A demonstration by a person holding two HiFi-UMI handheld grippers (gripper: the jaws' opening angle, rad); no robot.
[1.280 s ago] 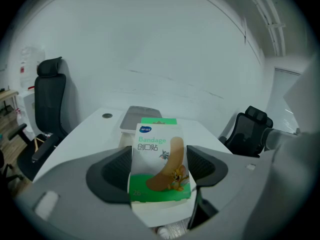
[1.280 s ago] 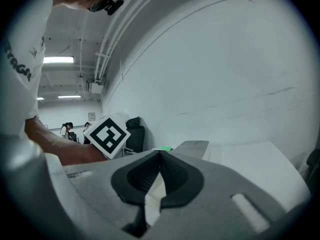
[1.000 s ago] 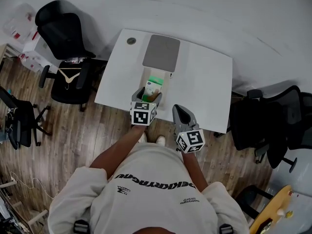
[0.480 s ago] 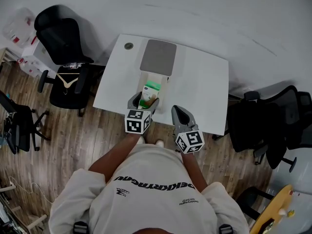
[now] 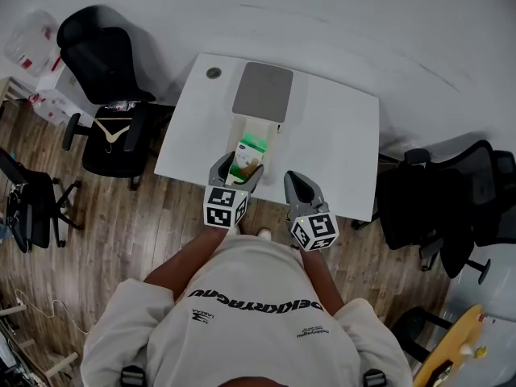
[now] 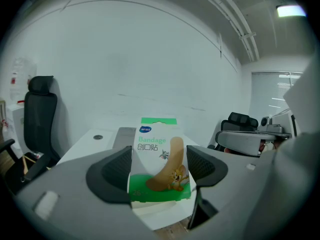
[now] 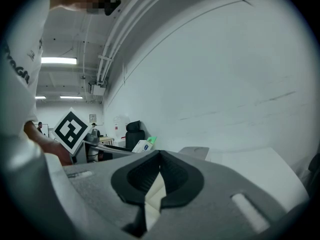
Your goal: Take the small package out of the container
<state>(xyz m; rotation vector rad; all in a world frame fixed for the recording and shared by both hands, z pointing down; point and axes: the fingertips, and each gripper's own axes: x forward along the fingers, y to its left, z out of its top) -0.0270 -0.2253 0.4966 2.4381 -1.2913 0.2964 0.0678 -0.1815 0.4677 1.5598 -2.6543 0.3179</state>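
Note:
The small package (image 6: 159, 159) is a white and green bandage box with a cartoon plaster on it. It stands upright between the jaws of my left gripper (image 6: 159, 173), which is shut on its sides. In the head view the package (image 5: 247, 155) sits at the near end of the open white container (image 5: 270, 132), and the left gripper (image 5: 234, 170) holds it there. My right gripper (image 5: 295, 185) hovers to the right of the container, over the table's front edge. Its jaws (image 7: 159, 178) are shut with nothing between them.
A grey lid (image 5: 264, 93) lies on the white table (image 5: 339, 143) behind the container, and a small round cap (image 5: 213, 72) sits at the far left corner. Black office chairs stand left (image 5: 109, 95) and right (image 5: 439, 208) of the table.
My left gripper has drawn back toward the person with the package in its jaws, from over the container's middle to its near end. The right gripper has barely moved.

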